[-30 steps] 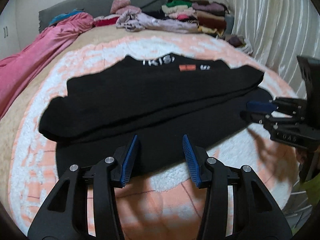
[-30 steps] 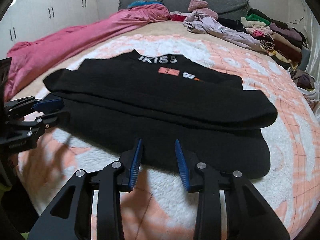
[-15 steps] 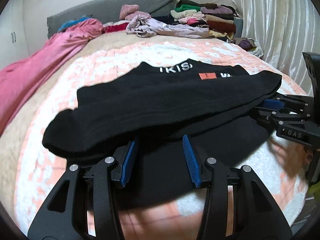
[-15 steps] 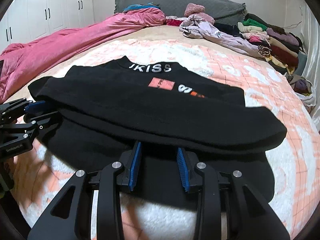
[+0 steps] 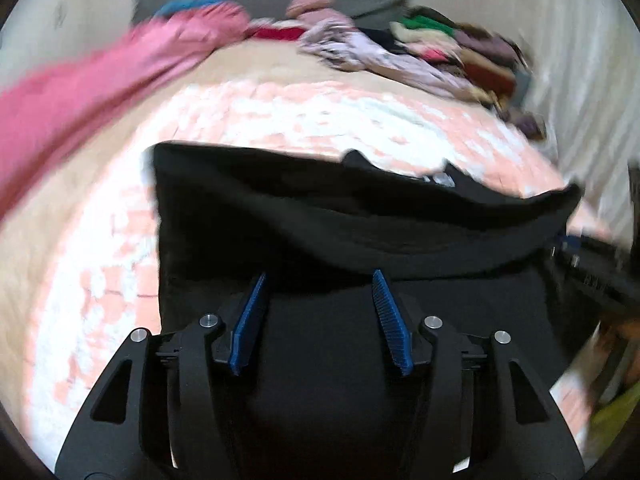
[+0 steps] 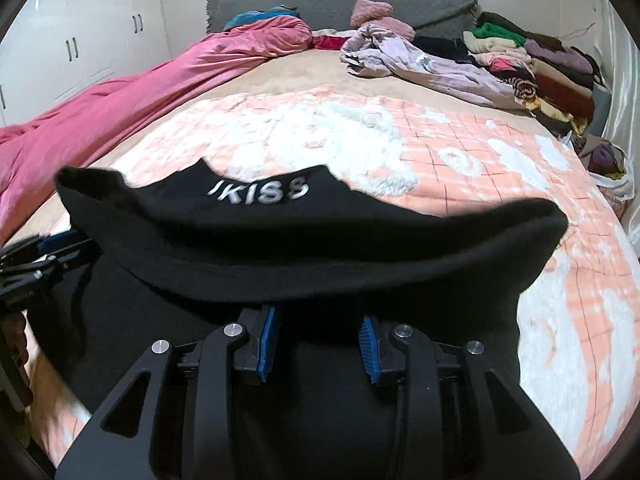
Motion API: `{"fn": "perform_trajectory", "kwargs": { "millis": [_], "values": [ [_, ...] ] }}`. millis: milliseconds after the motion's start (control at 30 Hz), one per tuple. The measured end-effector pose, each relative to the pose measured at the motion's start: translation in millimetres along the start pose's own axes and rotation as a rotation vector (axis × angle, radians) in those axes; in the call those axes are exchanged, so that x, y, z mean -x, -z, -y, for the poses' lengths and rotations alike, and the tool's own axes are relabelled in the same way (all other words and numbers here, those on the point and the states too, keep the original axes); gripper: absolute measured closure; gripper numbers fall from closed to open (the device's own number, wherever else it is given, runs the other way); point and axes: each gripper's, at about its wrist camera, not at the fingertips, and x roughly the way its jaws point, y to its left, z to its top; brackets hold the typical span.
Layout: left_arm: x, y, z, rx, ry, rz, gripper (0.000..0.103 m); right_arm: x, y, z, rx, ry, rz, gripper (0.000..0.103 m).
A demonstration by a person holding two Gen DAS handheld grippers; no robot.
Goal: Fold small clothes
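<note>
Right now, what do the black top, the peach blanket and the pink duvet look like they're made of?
Black top: matte, thick knit or fleece, going by its soft rolled fold. Peach blanket: plush fleece, with a tufted white pile. Pink duvet: probably satin or velvet, given its smooth sheen on the folds.

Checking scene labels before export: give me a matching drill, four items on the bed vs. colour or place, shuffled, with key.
Column 1:
1. sweater with IKISS lettering
2. quilt
3. headboard
4. stack of folded clothes

Column 2:
A. grey, at the far end of the bed
B. black, nearest the tools
C. far right edge of the bed
D. pink, along the left side

Pairs: 1-B, 2-D, 3-A, 4-C
</note>
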Motion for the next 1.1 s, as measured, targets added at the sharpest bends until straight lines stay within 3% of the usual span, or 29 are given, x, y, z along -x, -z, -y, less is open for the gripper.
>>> {"fn": "perform_trajectory", "kwargs": {
  "millis": [200,367,467,600,700,833,867,900,1000,1100],
  "values": [
    [7.8,-3.9,-32.3,0.070,-0.025,0.077,0.058,-19.7,-12.0,14.5,-0.039,0.034,0.003,0.069],
    [10.9,-2.3,-56.3,0.102,-0.063,0.075,0.057,3.3,-12.0,33.5,-0.086,0.042,0.087,0.062],
    [12.4,-3.2,-63.5,0.138,-0.039,0.076,0.056,14.2,-13.6,56.6,-0.129,0.067,0.109,0.060],
    [14.7,-3.7,-61.4,0.136,-0.010,0.102,0.038,11.5,-14.8,85.6,-0.186,0.105,0.062,0.054],
    [9.3,-2.5,-56.3,0.109,-0.025,0.083,0.038,-1.2,-12.5,99.6,-0.222,0.093,-0.004,0.052],
    [1.4,-4.5,-59.7,0.126,-0.021,0.057,0.038,-10.3,-10.5,103.4,-0.226,0.113,-0.026,0.052],
    [-0.9,-5.5,-61.9,0.139,-0.008,0.049,0.038,-13.2,-10.5,104.7,-0.233,0.116,-0.031,0.054],
    [-2.9,-6.5,-62.7,0.141,0.001,0.043,0.039,-15.1,-10.5,106.2,-0.242,0.112,-0.032,0.064],
    [-5.9,-5.9,-60.3,0.113,-0.013,0.034,0.068,-18.6,-9.2,111.5,-0.275,0.053,-0.020,0.075],
    [-2.0,-3.9,-55.1,0.081,-0.039,0.053,0.093,-19.3,-7.0,108.6,-0.242,0.053,-0.017,0.086]
  ]
}}
